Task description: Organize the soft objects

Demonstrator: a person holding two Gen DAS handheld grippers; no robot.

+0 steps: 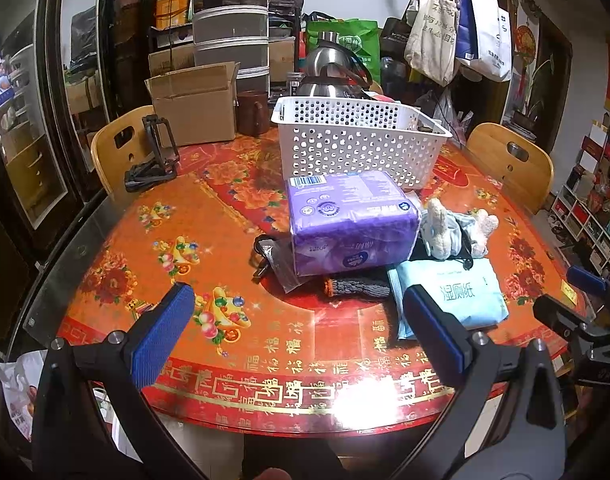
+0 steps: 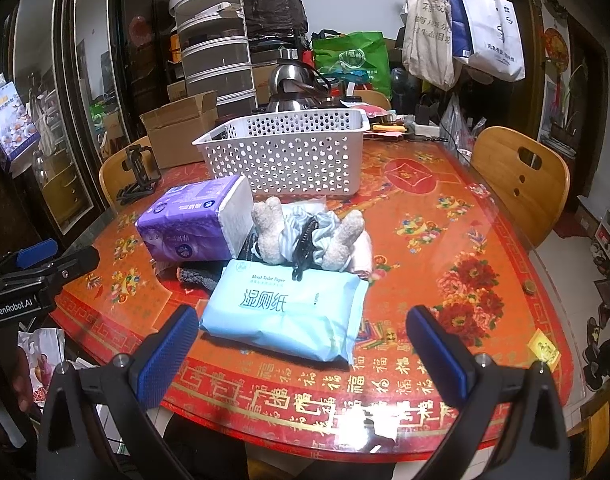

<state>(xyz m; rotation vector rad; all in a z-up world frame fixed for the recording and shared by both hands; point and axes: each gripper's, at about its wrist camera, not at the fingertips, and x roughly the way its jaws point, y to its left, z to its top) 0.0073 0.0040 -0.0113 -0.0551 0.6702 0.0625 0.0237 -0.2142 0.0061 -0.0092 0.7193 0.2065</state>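
Both claws wide, nothing held: left claw (image 1: 299, 334) and right claw (image 2: 305, 346) hover over the near edge of the counter (image 1: 145, 240). Soft pile mid-counter: purple tissue pack (image 1: 351, 222) at 12 o'clock of the left claw, plush toy (image 2: 309, 236) touching its side, blue wet-wipe pack (image 2: 289, 312) nearest (right claw's 12 o'clock). White basket (image 2: 285, 152) just behind the pile.

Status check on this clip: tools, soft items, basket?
Left tool and right tool open, empty. Soft items piled before white basket, none inside visibly. Black hair clip lies on plush toy.
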